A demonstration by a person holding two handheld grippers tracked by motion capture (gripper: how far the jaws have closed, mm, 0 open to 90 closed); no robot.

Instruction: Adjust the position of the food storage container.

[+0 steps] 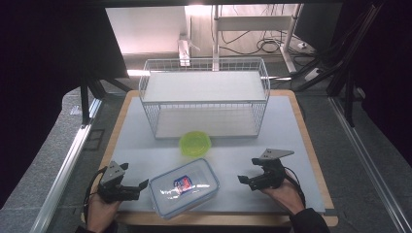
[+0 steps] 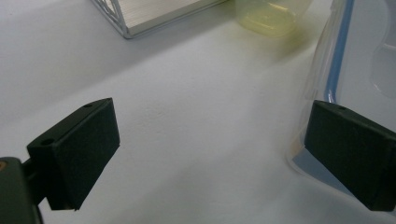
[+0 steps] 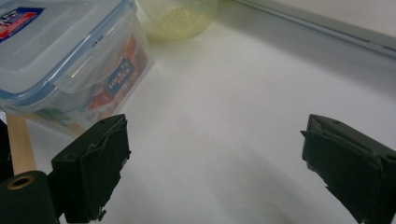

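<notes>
Clear plastic with a blue seal line, that's the lidded storage box (image 1: 184, 187) sitting at the near edge of the white table mat (image 1: 286, 126), turned a bit crooked to the edge. There's a red and blue label on its lid, and in the right gripper view (image 3: 60, 51) you can read more printing through the side wall.

The left gripper (image 1: 144, 184) is low at the box's left end, jaws spread wide with nothing but bare mat between them. In the left gripper view one jaw sits right up against the box (image 2: 355, 70) wall (can't honestly tell if it's touching or just a hair off). The right gripper (image 1: 241, 179) is off to the box's right, near but apart from it, jaws also wide apart and holding nothing. Both are in the person's hands, coming in from the near side.

Just behind the box is a small yellow-green bowl (image 1: 195, 143), empty-looking, close to the box's far edge. Behind that stands a white wire rack (image 1: 204, 97) with two shelves, open side facing the person. The bowl sits right in front of the lower shelf.
</notes>
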